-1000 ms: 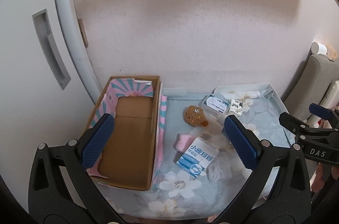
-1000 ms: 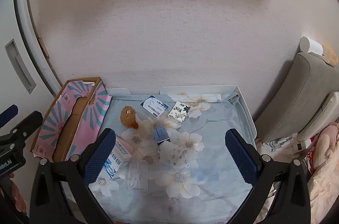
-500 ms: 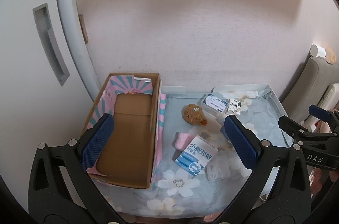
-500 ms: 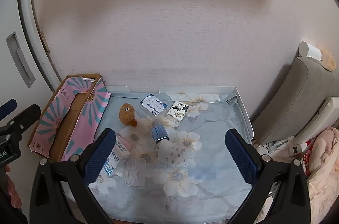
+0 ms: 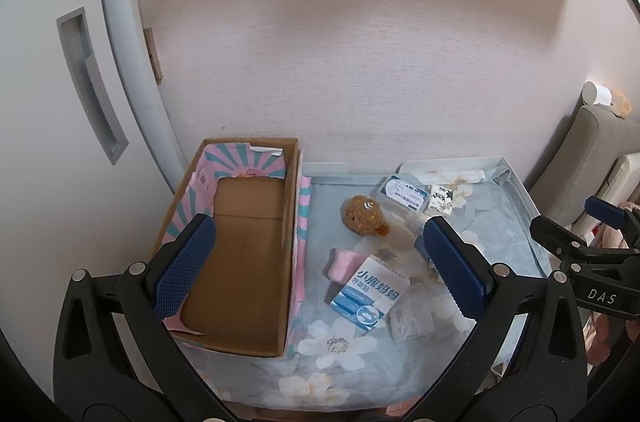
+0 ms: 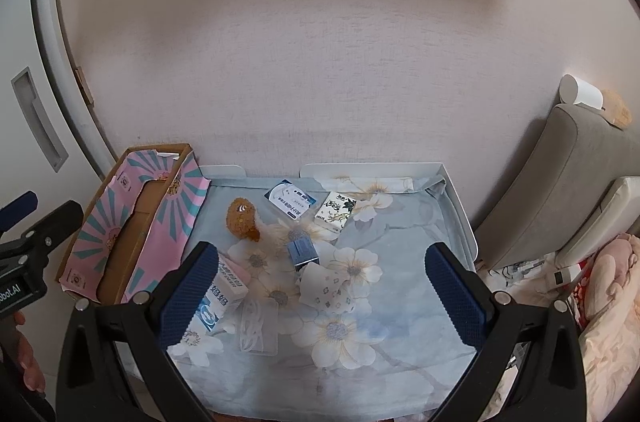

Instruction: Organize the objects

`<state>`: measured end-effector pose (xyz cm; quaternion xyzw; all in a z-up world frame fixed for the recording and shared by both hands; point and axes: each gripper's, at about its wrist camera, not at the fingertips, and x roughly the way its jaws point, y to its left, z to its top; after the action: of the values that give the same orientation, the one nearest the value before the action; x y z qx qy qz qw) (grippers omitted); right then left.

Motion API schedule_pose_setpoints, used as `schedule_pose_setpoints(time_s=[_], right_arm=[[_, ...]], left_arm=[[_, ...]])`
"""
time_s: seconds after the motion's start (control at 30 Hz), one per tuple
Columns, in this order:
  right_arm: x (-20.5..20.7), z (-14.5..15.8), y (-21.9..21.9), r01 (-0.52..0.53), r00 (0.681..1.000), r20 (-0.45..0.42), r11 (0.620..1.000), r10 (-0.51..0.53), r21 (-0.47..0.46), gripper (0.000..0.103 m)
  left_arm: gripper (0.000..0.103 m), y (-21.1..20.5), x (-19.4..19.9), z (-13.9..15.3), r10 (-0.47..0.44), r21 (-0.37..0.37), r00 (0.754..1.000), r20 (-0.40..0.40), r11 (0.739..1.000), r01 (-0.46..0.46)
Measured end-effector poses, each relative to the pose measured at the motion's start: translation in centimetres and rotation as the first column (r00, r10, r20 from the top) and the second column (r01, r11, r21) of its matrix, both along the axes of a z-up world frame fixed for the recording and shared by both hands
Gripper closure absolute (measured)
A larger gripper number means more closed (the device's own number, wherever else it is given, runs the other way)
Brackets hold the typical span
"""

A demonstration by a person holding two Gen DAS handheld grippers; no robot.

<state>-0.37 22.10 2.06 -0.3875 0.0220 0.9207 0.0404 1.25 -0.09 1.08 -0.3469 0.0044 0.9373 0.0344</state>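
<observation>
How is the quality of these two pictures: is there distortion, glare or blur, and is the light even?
Left wrist view: strong fisheye bending, the door frame curves; dark corners; soft even daylight, no glare; the text on the blue-white box stays sharp. Right wrist view: same bending and dark corners; the wall looks brighter in the middle; the floral cloth is slightly soft, shadows faint.
</observation>
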Motion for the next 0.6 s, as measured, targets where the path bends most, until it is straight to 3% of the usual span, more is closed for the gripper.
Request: schedule_pose_setpoints(time_s=[0.6], right_arm=[[0.50,0.38,-0.69,-0.004,1.000,-0.007,1.000,0.004,0.014,0.000]], left_arm=[[0.000,-0.43,-0.61,-0.41,-0.038,0.012,0.999,0.012,0.999,0.038]])
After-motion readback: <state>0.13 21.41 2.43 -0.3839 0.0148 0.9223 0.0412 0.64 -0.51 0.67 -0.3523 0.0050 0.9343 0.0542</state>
